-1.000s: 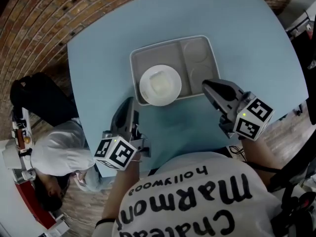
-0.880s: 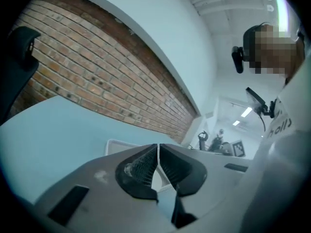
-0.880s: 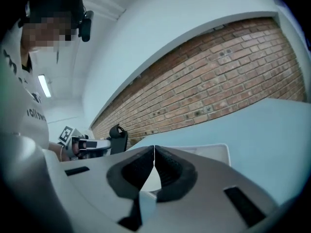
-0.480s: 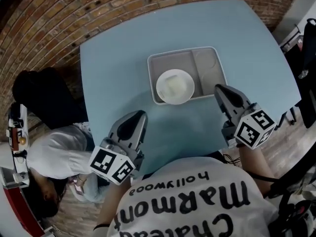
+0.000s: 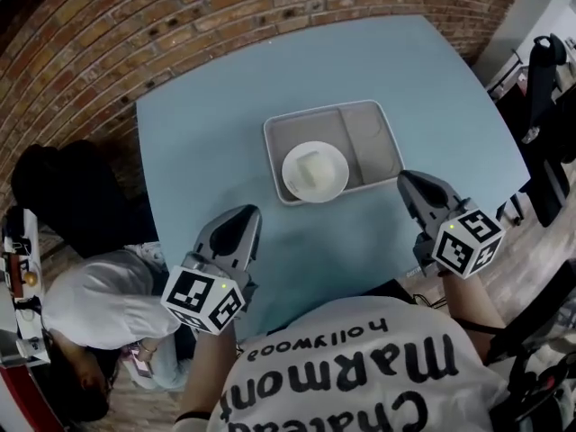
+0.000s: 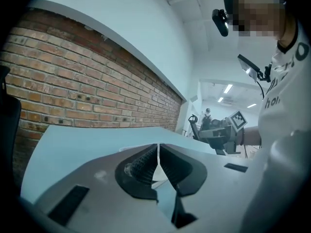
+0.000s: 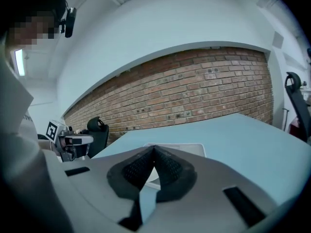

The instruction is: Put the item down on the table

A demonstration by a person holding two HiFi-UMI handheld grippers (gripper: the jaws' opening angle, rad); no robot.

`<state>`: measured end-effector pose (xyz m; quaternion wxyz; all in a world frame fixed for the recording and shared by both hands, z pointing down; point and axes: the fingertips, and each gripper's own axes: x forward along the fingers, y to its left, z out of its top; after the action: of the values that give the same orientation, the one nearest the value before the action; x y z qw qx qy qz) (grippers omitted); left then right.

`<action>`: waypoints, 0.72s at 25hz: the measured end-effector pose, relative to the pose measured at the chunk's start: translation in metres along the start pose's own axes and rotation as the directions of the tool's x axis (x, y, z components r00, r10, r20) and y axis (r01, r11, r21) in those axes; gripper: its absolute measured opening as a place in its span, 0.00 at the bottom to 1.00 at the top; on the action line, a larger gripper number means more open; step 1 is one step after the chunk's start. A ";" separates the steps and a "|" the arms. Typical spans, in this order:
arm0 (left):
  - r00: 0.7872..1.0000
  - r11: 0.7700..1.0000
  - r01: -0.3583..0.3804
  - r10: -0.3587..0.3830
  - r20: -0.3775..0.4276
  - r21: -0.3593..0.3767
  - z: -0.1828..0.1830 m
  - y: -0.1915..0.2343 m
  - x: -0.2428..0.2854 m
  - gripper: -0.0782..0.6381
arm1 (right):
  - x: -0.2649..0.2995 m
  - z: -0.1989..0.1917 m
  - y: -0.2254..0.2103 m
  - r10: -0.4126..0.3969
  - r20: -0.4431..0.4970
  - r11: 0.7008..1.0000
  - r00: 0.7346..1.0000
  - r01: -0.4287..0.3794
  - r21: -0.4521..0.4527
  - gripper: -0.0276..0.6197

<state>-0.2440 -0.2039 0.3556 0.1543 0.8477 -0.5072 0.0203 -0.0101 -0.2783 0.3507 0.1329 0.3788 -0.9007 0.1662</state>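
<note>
A grey compartment tray (image 5: 379, 125) rests flat on the light blue table (image 5: 216, 133). A white bowl (image 5: 315, 171) sits in the tray's near left part. My left gripper (image 5: 248, 214) hovers near the table's front edge, below and left of the tray, jaws shut with nothing between them. My right gripper (image 5: 407, 182) is held just off the tray's near right corner, also shut and empty. In the left gripper view the closed jaw tips (image 6: 158, 145) point toward the tray (image 6: 127, 149). The right gripper view shows its tips (image 7: 154, 148) meeting in front of the tray (image 7: 194, 148).
A brick wall (image 5: 108, 25) runs behind the table. A black chair (image 5: 76, 192) and a seated person in white (image 5: 103, 300) are at the left. Another black chair (image 5: 544, 70) stands at the right. The person's white printed shirt (image 5: 351, 367) fills the bottom.
Both grippers have drawn back from the tray toward the person. The tray stays on the table with the bowl in it. The head camera shifted.
</note>
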 end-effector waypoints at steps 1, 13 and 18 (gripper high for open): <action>1.000 1.000 0.010 -0.010 0.013 -0.006 0.003 -0.002 0.001 0.14 | 0.000 0.003 0.000 0.001 0.003 1.000 1.000 -0.001 -0.009 0.06; 0.999 1.000 0.019 -0.019 0.035 -0.010 0.016 -0.006 -0.005 0.14 | 0.009 0.017 0.007 0.024 0.045 1.000 0.999 -0.023 -0.020 0.06; 0.999 1.000 0.015 -0.015 0.028 -0.011 0.016 -0.008 -0.010 0.14 | 0.005 0.019 0.008 0.027 0.054 0.999 0.998 -0.025 -0.028 0.06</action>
<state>-0.2434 -0.1961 0.3368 0.1519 0.8508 -0.5030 0.0044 -0.0209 -0.2840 0.3333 0.1116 0.3696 -0.9110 0.1451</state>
